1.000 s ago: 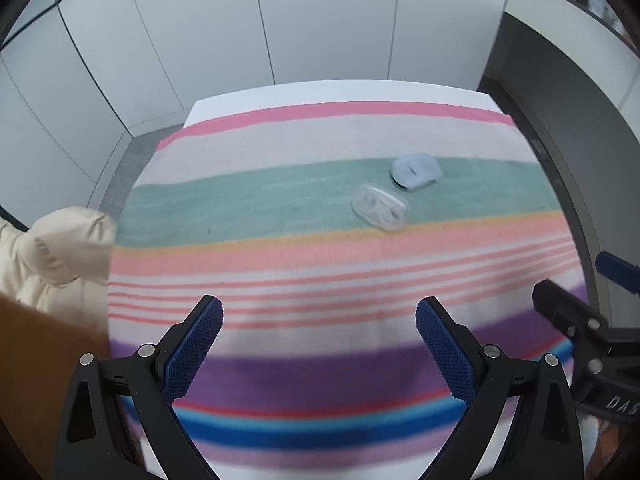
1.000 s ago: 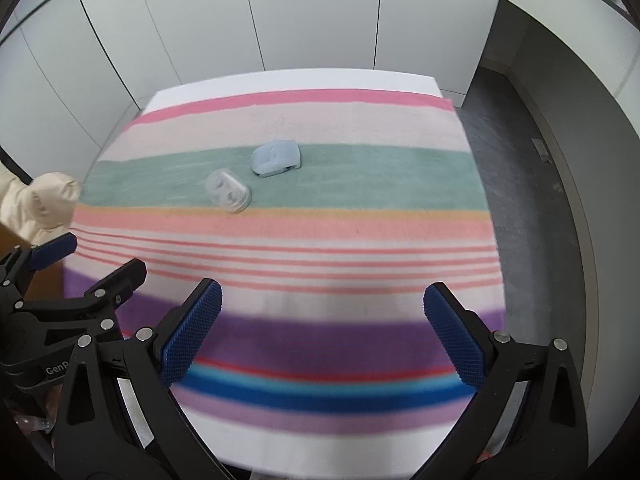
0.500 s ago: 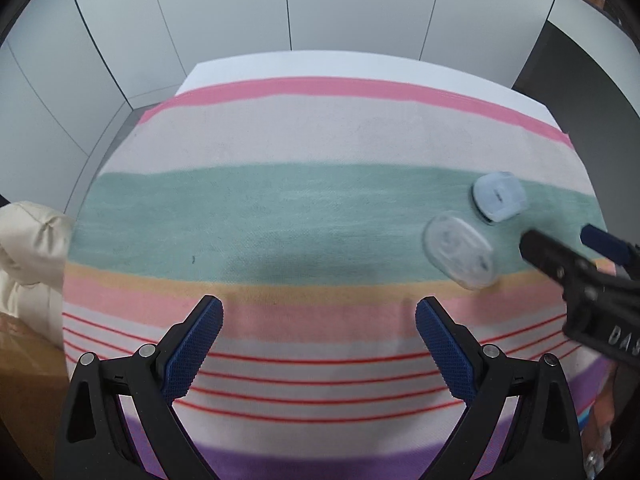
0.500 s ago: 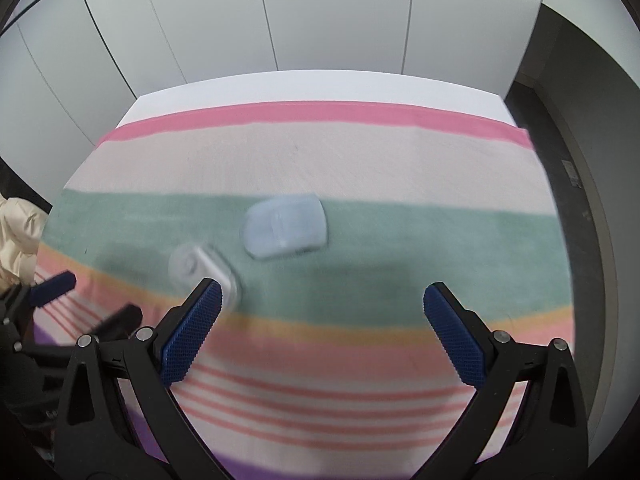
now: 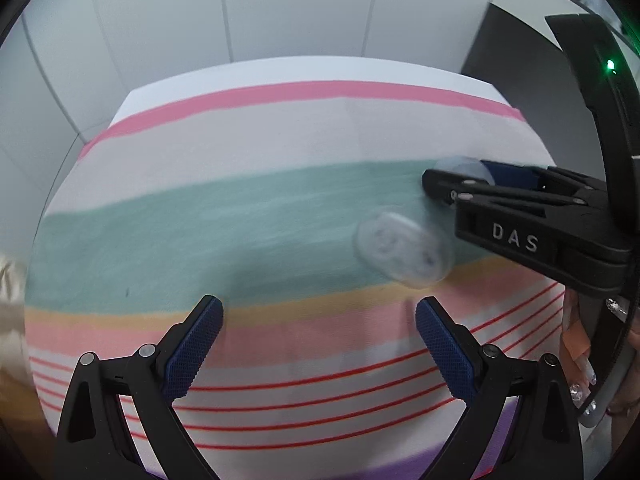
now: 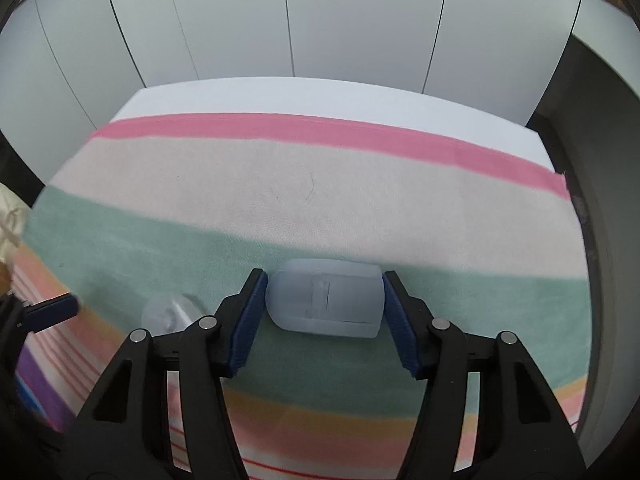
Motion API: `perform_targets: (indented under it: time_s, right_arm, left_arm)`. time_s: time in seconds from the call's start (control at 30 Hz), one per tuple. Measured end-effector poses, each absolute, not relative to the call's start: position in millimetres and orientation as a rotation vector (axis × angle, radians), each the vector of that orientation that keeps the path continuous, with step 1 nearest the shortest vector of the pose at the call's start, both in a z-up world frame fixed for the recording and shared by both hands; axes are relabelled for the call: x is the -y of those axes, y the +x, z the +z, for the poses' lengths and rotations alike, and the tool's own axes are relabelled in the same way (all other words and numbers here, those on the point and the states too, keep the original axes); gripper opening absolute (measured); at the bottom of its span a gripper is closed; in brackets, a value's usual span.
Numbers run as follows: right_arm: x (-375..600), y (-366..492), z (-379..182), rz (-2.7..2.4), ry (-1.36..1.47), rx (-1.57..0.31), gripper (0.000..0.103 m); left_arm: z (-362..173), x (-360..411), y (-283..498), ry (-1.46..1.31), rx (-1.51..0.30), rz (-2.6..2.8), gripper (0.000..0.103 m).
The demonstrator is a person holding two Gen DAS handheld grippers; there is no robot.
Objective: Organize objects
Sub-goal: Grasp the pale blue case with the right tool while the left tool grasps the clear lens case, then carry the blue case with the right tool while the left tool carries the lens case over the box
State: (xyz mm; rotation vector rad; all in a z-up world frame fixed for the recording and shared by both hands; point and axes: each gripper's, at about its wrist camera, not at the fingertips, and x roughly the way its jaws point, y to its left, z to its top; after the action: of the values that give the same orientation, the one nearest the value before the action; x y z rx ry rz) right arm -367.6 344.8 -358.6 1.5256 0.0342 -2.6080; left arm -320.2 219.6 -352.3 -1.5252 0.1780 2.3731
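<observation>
A pale blue plastic case [image 6: 325,299] lies on the green stripe of the striped cloth [image 6: 280,200]. My right gripper [image 6: 324,308] straddles it, with the blue pads close against both its ends; it still rests on the cloth. A clear oval lid [image 5: 402,251] lies just left of it, also seen in the right wrist view [image 6: 170,314]. My left gripper [image 5: 318,344] is open and empty, hovering a little short and left of the clear lid. In the left wrist view my right gripper [image 5: 460,182] hides most of the blue case.
The cloth covers a white table [image 6: 320,96] with white wall panels behind. A cream padded thing [image 5: 10,296] sits off the table's left edge. The floor drops away dark at the right [image 6: 608,160].
Both grippers moved forward over the cloth. My right gripper came down around the blue case and narrowed from wide open. My left gripper drew nearer the clear lid.
</observation>
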Motion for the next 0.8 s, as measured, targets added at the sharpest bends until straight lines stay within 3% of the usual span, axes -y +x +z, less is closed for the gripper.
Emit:
perform_targets:
  time_s: [0.33, 0.43, 0.47, 0.8]
  right_arm:
    - [-387, -342, -360, -2.655, 1.594, 0.027, 0.06]
    - [-387, -338, -362, -2.655, 1.602, 0.006, 0.06]
    - [-386, -336, -363, -2.657, 1.604, -0.006, 0.06]
    - [-383, -330, -359, -2.645, 1.615, -0.023, 0.06]
  left_arm:
    - [-356, -267, -332, -1.465, -0.274, 2.381, 0.096]
    - [-355, -275, -331, -1.412, -0.279, 2.412, 0.062]
    - [-352, -276, -331, -1.406, -0.284, 2.426, 0.059]
    - [-339, -261, -339, -1.501, -0.189, 2.458, 0.058]
